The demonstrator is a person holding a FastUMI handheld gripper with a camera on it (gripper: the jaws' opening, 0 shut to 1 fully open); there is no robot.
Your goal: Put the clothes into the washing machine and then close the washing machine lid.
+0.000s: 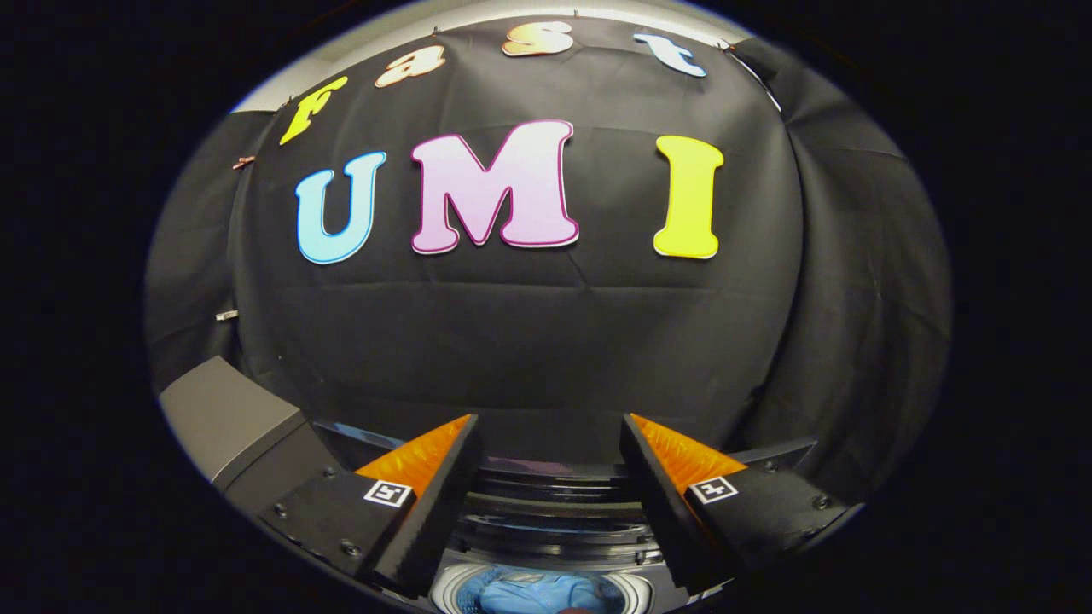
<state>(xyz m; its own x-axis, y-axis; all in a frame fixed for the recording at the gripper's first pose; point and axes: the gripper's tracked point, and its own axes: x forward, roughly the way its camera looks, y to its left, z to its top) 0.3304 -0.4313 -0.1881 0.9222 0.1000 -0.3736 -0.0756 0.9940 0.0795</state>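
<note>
My gripper is open, its two fingers spread wide with nothing between them. It hovers above the top-loading washing machine. Below and between the fingers I see the round drum opening with its light rim. Blue clothes lie inside the drum. The dark lid is raised at the back of the opening, just beyond the fingers, seen nearly edge-on.
A grey box-like block stands to the left of the left finger, next to the machine. The booth's black cloth wall rises close behind the machine.
</note>
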